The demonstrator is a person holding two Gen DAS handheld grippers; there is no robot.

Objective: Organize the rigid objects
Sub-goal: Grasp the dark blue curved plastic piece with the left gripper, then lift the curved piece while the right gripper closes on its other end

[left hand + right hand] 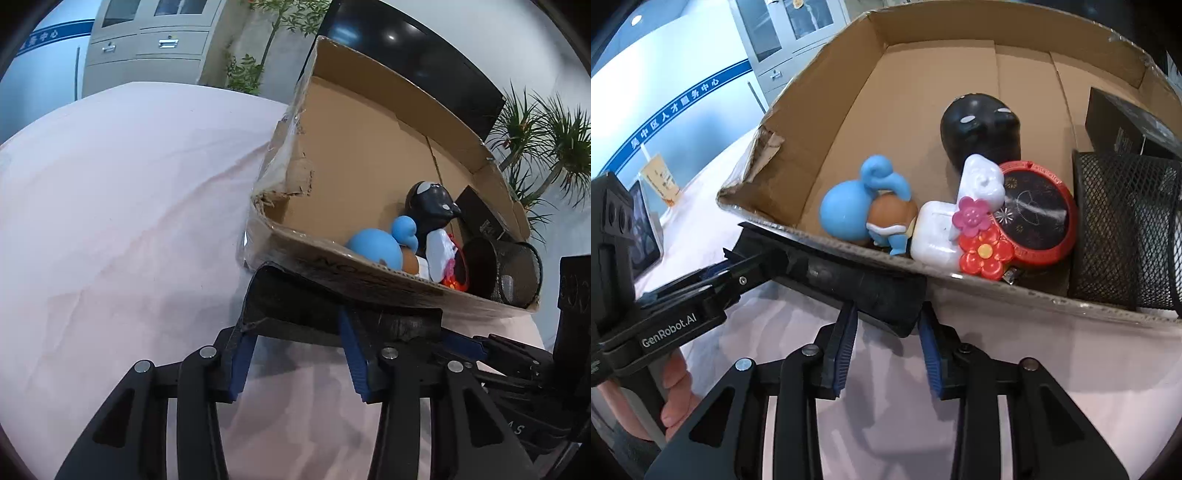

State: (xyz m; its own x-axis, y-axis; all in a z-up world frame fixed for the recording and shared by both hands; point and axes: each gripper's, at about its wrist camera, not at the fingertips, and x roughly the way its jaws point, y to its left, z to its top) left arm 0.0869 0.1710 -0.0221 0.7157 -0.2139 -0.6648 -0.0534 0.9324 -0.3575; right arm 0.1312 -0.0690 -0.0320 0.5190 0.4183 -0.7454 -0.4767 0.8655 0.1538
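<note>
A long black flat object (332, 314) is held level just in front of the near wall of a cardboard box (369, 147). My left gripper (295, 328) is shut on one end of it. My right gripper (886, 314) is shut on the other end (857, 284). Inside the box (923, 74) lie a blue turtle figure (864, 210), a black penguin toy (982, 129), a white toy with flowers (960, 221), a red round case (1038, 210), a black mesh holder (1126, 229) and a dark box (1126, 122). The blue figure (380, 243) and penguin (432, 206) show in the left wrist view too.
The box stands on a table with a pale pink cloth (110, 203). A drink cup (661, 181) and a tablet (642, 229) stand at the far left of the right wrist view. Grey cabinets (147, 40), plants (546, 129) and a dark screen (406, 48) are behind.
</note>
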